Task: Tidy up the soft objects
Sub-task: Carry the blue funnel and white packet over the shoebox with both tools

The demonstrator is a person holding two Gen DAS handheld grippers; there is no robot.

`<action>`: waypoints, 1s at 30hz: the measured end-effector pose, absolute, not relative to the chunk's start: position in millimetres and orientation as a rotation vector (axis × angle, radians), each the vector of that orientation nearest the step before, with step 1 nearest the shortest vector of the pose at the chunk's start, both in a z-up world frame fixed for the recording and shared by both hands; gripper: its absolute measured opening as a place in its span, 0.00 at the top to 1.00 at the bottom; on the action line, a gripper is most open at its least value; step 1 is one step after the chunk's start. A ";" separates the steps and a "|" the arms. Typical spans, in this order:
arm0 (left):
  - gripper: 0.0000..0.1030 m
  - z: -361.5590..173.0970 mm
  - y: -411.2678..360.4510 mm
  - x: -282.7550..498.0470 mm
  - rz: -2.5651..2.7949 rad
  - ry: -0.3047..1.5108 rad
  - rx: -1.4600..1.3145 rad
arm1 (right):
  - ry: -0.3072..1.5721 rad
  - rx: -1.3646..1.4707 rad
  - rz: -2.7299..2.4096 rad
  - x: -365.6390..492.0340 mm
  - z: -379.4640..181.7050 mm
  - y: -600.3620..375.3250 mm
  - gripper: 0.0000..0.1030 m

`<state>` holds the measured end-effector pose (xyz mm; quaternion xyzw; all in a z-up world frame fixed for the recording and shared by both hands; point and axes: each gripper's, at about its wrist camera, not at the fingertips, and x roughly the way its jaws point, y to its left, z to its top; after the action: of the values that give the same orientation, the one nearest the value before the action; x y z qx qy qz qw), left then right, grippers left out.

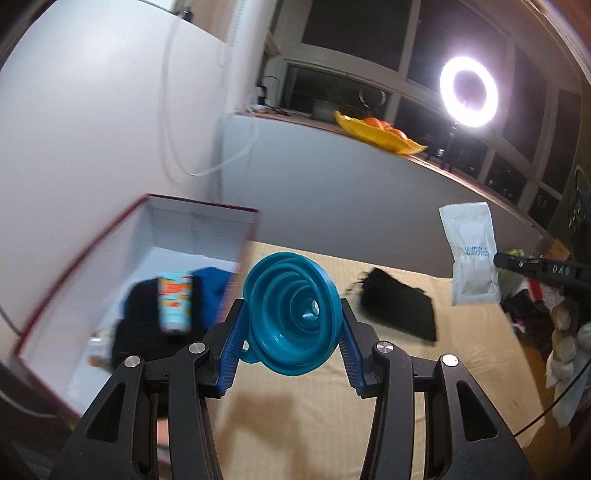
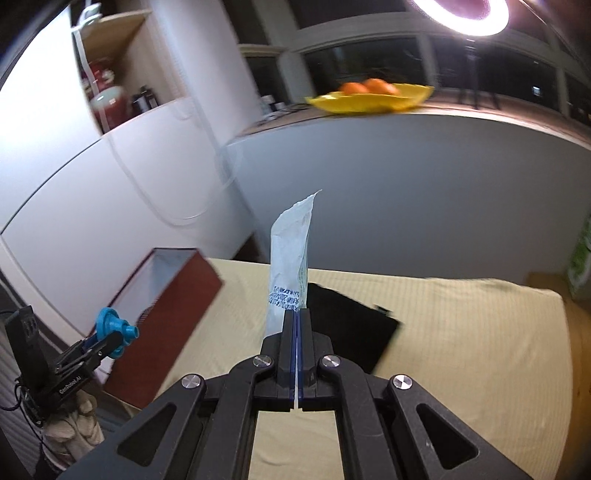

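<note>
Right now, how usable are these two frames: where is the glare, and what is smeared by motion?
Left wrist view: ring light blows out, the box smears, the funnel stays sharp. Right wrist view: the light flares at the top edge, the yellow dish blurs, the packet reads clearly.

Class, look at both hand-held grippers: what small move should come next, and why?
Probably carry the left hand-held gripper leftward over the open red cardboard box. It grips the teal collapsible silicone funnel above the beige tablecloth, and the box beside it already holds soft items.
</note>
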<state>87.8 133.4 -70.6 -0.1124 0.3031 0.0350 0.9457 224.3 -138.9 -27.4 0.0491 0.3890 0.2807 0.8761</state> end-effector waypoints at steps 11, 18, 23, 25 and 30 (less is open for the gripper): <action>0.55 -66.3 204.3 79.0 0.267 0.606 -0.169 | 0.790 0.023 0.767 228.9 -3.0 -9.6 1.00; 0.55 -73.8 226.9 83.4 0.332 0.616 -0.148 | 0.797 -0.047 0.826 236.8 -6.6 70.1 1.00; 0.55 -76.8 236.7 86.5 0.349 0.623 -0.159 | 0.836 -0.082 0.845 248.8 -23.0 111.2 1.00; 0.55 -79.1 236.5 87.2 0.348 0.628 -0.159 | 0.858 -0.091 0.853 253.6 -31.4 123.7 1.00; 0.54 -83.6 235.9 95.5 0.340 0.642 -0.159 | 0.889 -0.126 0.872 256.7 -45.8 146.9 1.00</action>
<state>95.5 235.9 -83.6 -0.0779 0.3135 0.1662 0.9317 256.7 146.9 -45.8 -0.0589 0.4159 0.4083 0.8105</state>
